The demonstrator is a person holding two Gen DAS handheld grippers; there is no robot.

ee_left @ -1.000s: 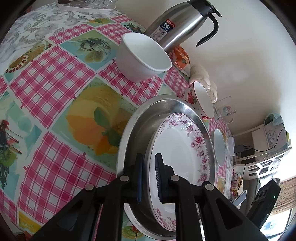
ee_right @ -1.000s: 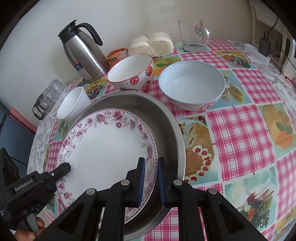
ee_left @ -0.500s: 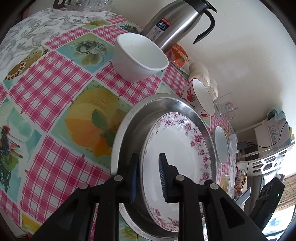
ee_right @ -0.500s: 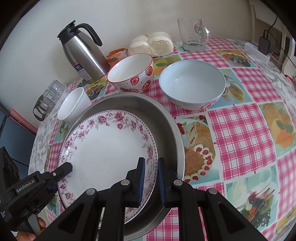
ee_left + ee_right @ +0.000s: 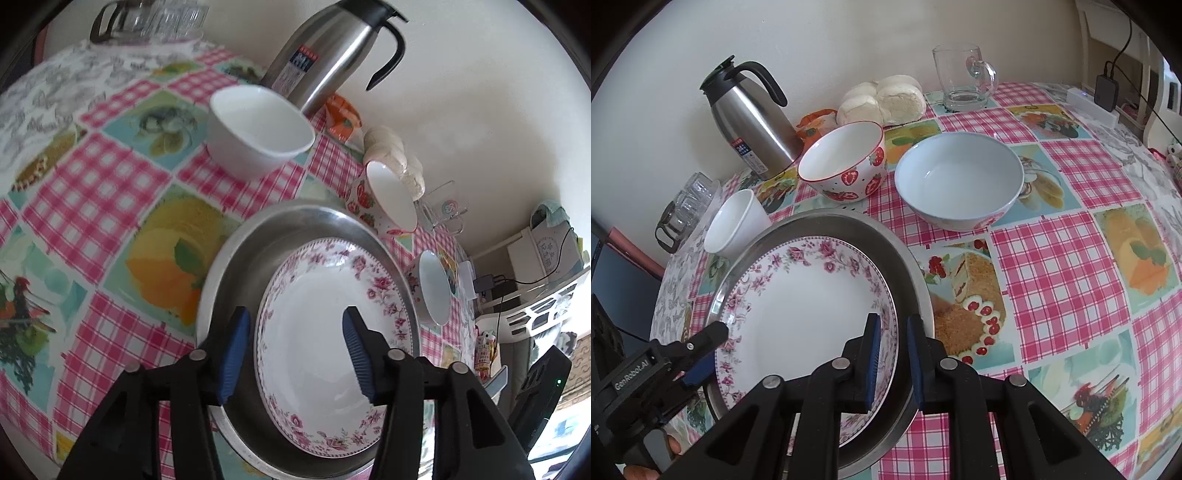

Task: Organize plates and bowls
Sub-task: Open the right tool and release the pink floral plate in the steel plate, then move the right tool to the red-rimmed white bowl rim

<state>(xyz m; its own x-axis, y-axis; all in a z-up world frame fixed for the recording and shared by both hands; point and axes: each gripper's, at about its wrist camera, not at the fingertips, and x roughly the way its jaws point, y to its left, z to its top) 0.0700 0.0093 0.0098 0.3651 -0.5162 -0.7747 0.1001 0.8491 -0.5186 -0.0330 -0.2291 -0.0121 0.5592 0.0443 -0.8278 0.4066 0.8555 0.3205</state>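
Right wrist: "GenRobot.AI" on left tool.

Black left claw, blue ribbed pads, silver screws, GenRobot.AI lettering

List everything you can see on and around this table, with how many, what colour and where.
floral plate: one, white with pink flowers, lying in the steel pan
steel pan: one, silver, near table edge
strawberry bowl: one, white and red, behind the pan
pale blue bowl: one, right of the strawberry bowl
white bowl: one, left of the pan
thermos jug: one, steel and black, by the wall
buns: several, white, by the wall
glass mug: one, clear, far side
tablecloth: one, pink check with food pictures
left gripper: black, blue pads, jaws just opened, astride the plate's rim without touching
right gripper: black, blue pads, rim between its jaws
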